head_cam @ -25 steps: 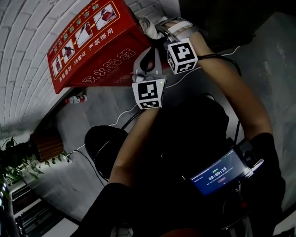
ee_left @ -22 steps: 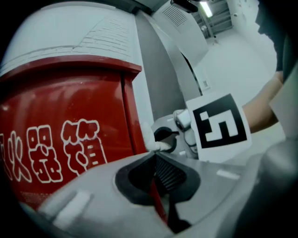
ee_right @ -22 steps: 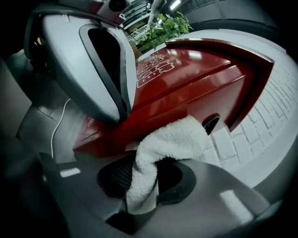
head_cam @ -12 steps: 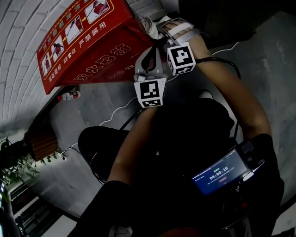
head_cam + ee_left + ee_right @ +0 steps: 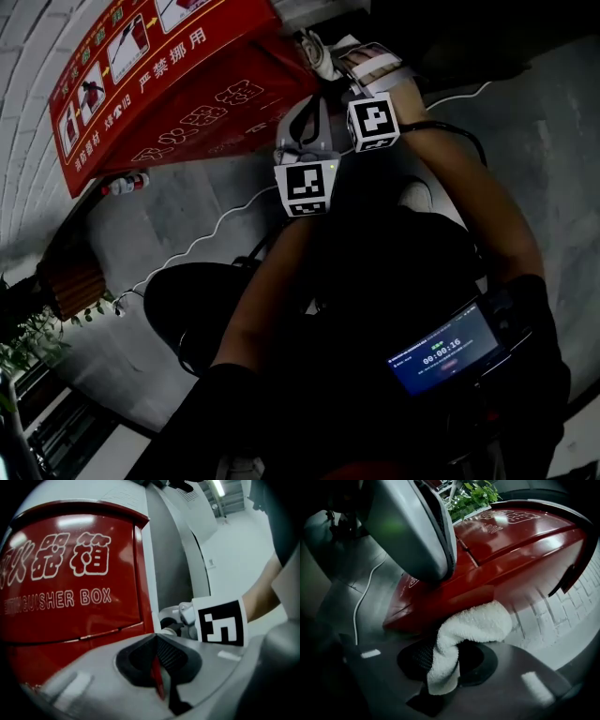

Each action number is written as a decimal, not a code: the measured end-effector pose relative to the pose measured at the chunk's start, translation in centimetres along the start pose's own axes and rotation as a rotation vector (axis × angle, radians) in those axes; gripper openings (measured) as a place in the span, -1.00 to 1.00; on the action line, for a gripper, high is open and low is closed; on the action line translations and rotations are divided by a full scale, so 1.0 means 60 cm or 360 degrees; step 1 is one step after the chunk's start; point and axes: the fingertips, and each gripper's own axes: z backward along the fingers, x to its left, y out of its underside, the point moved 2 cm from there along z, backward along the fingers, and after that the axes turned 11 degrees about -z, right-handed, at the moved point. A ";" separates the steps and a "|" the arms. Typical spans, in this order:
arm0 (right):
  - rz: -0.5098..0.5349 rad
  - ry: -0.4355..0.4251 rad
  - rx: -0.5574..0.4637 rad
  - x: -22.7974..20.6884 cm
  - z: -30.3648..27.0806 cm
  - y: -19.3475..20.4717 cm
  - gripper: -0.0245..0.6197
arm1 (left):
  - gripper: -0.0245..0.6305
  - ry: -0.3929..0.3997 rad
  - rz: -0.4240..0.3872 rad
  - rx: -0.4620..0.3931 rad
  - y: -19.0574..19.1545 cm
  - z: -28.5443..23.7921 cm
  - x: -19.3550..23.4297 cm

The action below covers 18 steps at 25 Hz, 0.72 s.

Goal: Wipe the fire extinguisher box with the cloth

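The red fire extinguisher box [image 5: 159,103] is standing against a white brick wall [image 5: 28,84]. The left hand-held gripper [image 5: 159,667] is staying clenched and empty beside its front. The right hand-held gripper [image 5: 445,665] is grasping a white cloth [image 5: 473,623], apparently touching the box's edge.

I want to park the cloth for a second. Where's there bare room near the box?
Bare grey floor lies below the fire extinguisher box, between the small bottle and the white cable; more lies right of the right arm. The box's right corner is crowded: left gripper, right gripper and cloth bunch there.
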 end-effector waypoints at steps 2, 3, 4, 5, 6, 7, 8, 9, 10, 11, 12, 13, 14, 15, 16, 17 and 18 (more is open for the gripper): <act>0.0034 0.0013 0.0024 0.010 -0.010 0.007 -0.64 | -0.92 0.0013 -0.0008 0.0013 0.014 -0.002 -0.004; 0.0056 0.0026 0.0036 0.015 -0.015 0.009 -0.64 | -0.92 0.0022 -0.0015 0.0023 0.020 -0.003 -0.006; 0.0078 0.0039 0.0049 0.021 -0.020 0.012 -0.64 | -0.92 0.0034 -0.0020 0.0037 0.026 -0.004 -0.010; 0.0098 0.0052 0.0064 0.026 -0.026 0.016 -0.64 | -0.92 0.0050 -0.0022 0.0057 0.032 -0.005 -0.014; 0.0112 0.0061 0.0076 0.031 -0.030 0.019 -0.64 | -0.92 0.0064 -0.0020 0.0077 0.037 -0.006 -0.019; 0.0117 0.0062 0.0086 0.038 -0.035 0.022 -0.64 | -0.92 0.0074 -0.0015 0.0092 0.043 -0.008 -0.023; 0.0113 0.0054 0.0092 0.045 -0.039 0.025 -0.64 | -0.92 0.0079 -0.0008 0.0103 0.049 -0.011 -0.026; 0.0104 0.0041 0.0097 0.054 -0.044 0.029 -0.64 | -0.92 0.0083 -0.0002 0.0111 0.054 -0.014 -0.029; 0.0095 0.0027 0.0100 0.062 -0.049 0.032 -0.64 | -0.92 0.0085 0.0003 0.0118 0.059 -0.017 -0.030; 0.0091 0.0013 0.0102 0.070 -0.054 0.036 -0.64 | -0.92 0.0087 0.0007 0.0124 0.064 -0.020 -0.030; 0.0094 0.0000 0.0104 0.078 -0.058 0.040 -0.64 | -0.92 0.0087 0.0011 0.0131 0.069 -0.023 -0.030; 0.0100 -0.0013 0.0105 0.086 -0.062 0.043 -0.64 | -0.92 0.0086 0.0017 0.0139 0.075 -0.025 -0.030; 0.0108 -0.0029 0.0108 0.094 -0.066 0.047 -0.64 | -0.92 0.0086 0.0022 0.0150 0.081 -0.027 -0.030; 0.0110 -0.0050 0.0113 0.102 -0.068 0.049 -0.64 | -0.92 0.0088 0.0027 0.0163 0.087 -0.027 -0.030; 0.0105 -0.0079 0.0121 0.109 -0.069 0.051 -0.64 | -0.92 0.0090 0.0029 0.0178 0.094 -0.028 -0.031; 0.0093 -0.0110 0.0128 0.115 -0.069 0.052 -0.64 | -0.92 0.0093 0.0031 0.0194 0.102 -0.029 -0.031; 0.0084 -0.0134 0.0134 0.121 -0.071 0.054 -0.64 | -0.92 0.0096 0.0033 0.0210 0.109 -0.031 -0.032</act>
